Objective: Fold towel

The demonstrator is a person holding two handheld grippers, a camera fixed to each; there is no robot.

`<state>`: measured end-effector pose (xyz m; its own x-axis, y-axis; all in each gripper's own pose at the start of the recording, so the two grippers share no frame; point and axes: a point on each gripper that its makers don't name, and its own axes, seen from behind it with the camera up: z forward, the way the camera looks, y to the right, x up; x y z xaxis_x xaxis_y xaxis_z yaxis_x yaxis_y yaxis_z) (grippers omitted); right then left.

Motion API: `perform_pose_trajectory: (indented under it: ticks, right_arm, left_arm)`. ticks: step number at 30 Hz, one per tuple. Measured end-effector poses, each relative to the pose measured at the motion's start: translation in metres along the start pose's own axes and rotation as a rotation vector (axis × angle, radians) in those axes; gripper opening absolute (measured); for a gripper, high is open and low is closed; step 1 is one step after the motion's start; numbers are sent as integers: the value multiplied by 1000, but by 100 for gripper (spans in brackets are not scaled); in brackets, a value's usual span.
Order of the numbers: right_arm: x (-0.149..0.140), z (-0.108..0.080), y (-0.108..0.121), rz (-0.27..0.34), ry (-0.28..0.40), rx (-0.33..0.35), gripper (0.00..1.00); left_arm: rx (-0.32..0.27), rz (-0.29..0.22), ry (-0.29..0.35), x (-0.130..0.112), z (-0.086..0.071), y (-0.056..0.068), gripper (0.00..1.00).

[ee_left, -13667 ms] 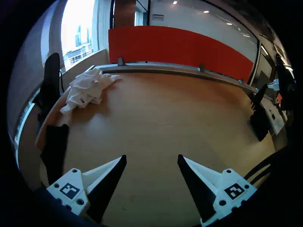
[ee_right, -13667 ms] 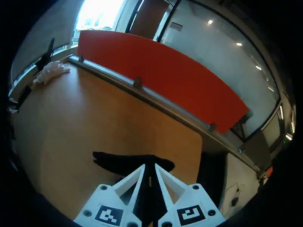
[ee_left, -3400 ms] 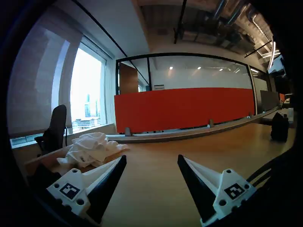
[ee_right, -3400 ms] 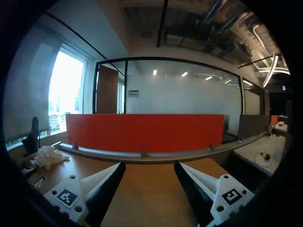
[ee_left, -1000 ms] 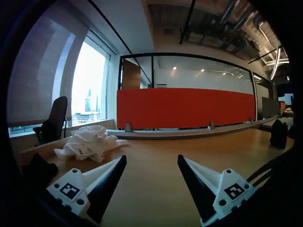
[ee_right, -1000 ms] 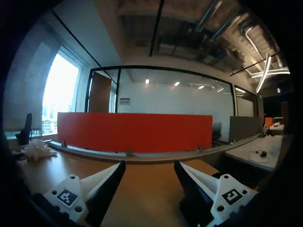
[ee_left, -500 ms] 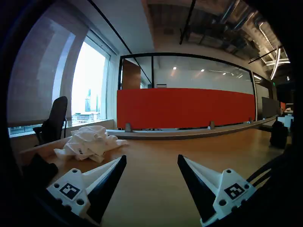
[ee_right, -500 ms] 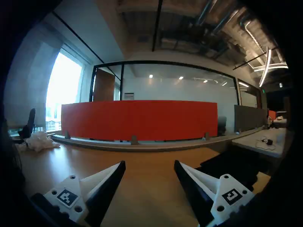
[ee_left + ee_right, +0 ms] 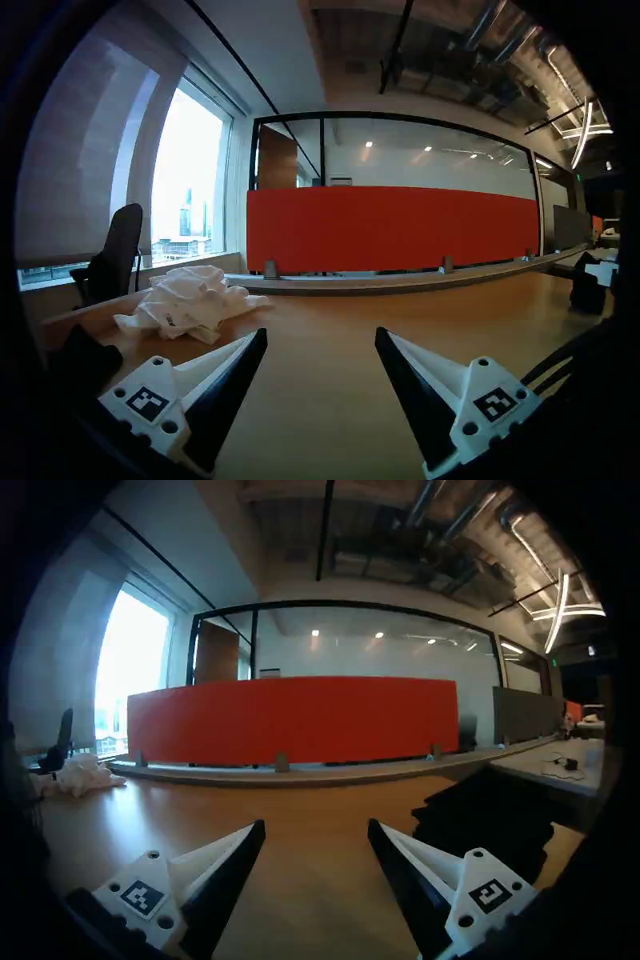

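I see left gripper [image 9: 318,331] & right gripper [image 9: 314,823] both wide open, holding nothing. Open light-wood table [image 9: 336,384] ahead; crumpled white towel [image 9: 192,310] near far-left edge, black cloth [image 9: 488,820] by right edge.

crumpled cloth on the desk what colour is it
The crumpled cloth is white; the left gripper view shows it best.

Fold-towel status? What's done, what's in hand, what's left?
Done: a black towel lies in flat layers on the table, seemingly folded. In hand: nothing; the left gripper and right gripper are both open, with bare wood between their fingers. Left: the white cloth pile sits crumpled at the window end, apart from both grippers.
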<state>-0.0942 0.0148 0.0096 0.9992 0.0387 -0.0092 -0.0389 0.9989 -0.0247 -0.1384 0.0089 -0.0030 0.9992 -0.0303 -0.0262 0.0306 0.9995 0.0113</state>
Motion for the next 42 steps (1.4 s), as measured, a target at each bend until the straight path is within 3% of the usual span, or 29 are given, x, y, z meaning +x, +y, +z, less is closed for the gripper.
perform_pose_trajectory:
  ticks: [6, 20, 42]
  right_arm:
    - [-2, 1, 4, 4, -1, -8, 100]
    - [-1, -6, -10, -38, 14, 16, 99]
    - [-3, -5, -11, -36, 12, 24, 100]
  left_arm:
    - [0, 0, 0, 0, 0, 0, 100]
    - [0, 0, 0, 0, 0, 0, 100]
    - [0, 0, 0, 0, 0, 1, 100]
